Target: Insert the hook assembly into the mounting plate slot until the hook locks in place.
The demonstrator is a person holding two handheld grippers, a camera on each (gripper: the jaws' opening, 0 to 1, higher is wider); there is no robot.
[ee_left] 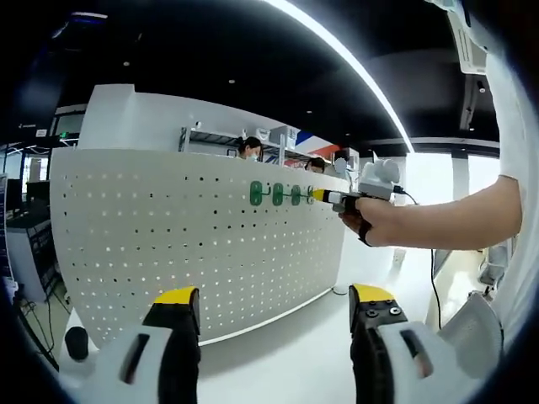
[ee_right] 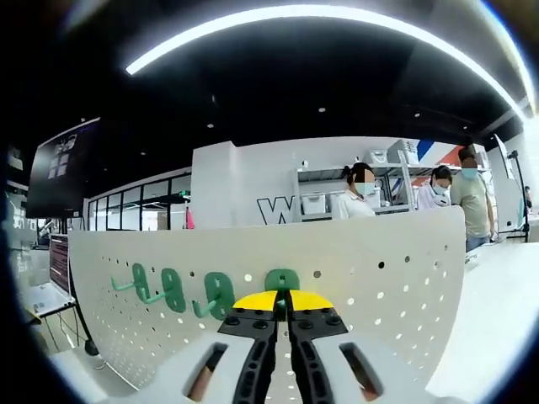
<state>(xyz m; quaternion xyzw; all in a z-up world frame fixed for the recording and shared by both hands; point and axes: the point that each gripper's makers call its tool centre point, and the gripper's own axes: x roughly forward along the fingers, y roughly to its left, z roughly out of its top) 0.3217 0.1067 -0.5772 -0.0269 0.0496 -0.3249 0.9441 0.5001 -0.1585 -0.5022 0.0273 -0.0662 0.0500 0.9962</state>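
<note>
The right gripper [ee_right: 282,296] is closed on a green hook [ee_right: 282,279] at the white pegboard [ee_right: 379,286], beside three other green hooks [ee_right: 173,289]. The left gripper [ee_left: 274,303] stands wide open, holding nothing, above the bench [ee_left: 286,358].

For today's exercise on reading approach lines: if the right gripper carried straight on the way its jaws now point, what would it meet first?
Most likely the rightmost green hook on the white pegboard. The right gripper has its jaws closed on or just before that hook, so contact may already exist; depth is unclear.

white perforated pegboard [ee_left: 194,236], green hooks [ee_right: 175,289], yellow-tipped claw [ee_right: 281,301]
</note>
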